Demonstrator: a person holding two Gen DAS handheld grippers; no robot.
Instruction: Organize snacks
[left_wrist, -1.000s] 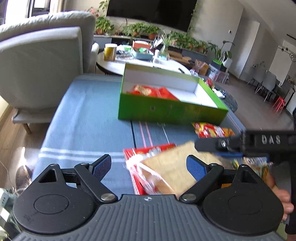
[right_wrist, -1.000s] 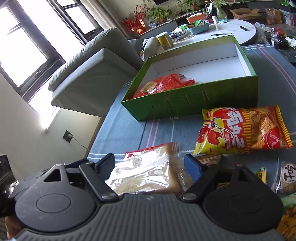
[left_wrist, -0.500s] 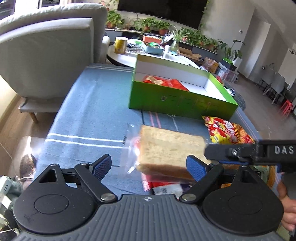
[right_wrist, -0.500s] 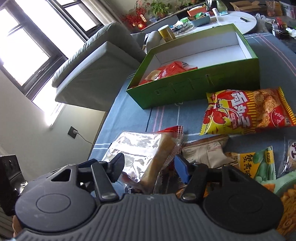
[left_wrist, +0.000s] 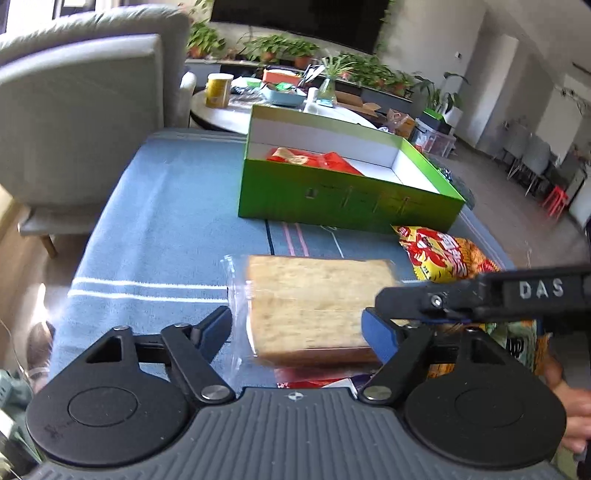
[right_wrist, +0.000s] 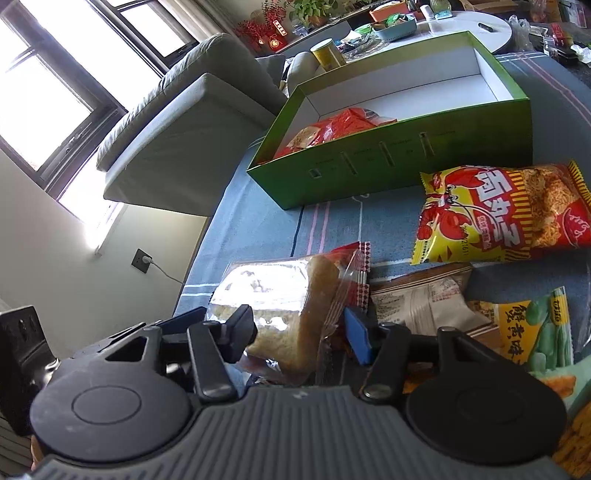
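The bagged sandwich (left_wrist: 314, 306) hangs lifted above the blue cloth (left_wrist: 159, 229), at about 6 o'clock from the green box (left_wrist: 347, 201). The right gripper (right_wrist: 301, 332) has just been closing and pinches the sandwich across its thickness, one pad on the flat clear-wrapped face, the other against the loose wrapper. The left gripper (left_wrist: 297, 328) has also been closing around the sandwich; its right pad touches the bread's edge, but its left pad stands clear of the bread beside the slack film, so this is no grip yet.

The main risk, I judge, is the wrapper: it is slick and baggy, so the bread could slide inside it or slip out of the right jaws during the carry to the box. If the left jaws squeeze further, the soft bread may crush. The two tools are also crowded and could knock each other.

The cloth is striped and covers a low table. A yellow crisp bag (right_wrist: 502, 214) lies at the box's 5 o'clock, with more packets (right_wrist: 424, 299) nearer. A red packet (left_wrist: 314, 160) is already in the box. A grey sofa (left_wrist: 81, 110) stands at 10 o'clock, a round white table (left_wrist: 236, 116) and potted plants (left_wrist: 280, 48) at 12.
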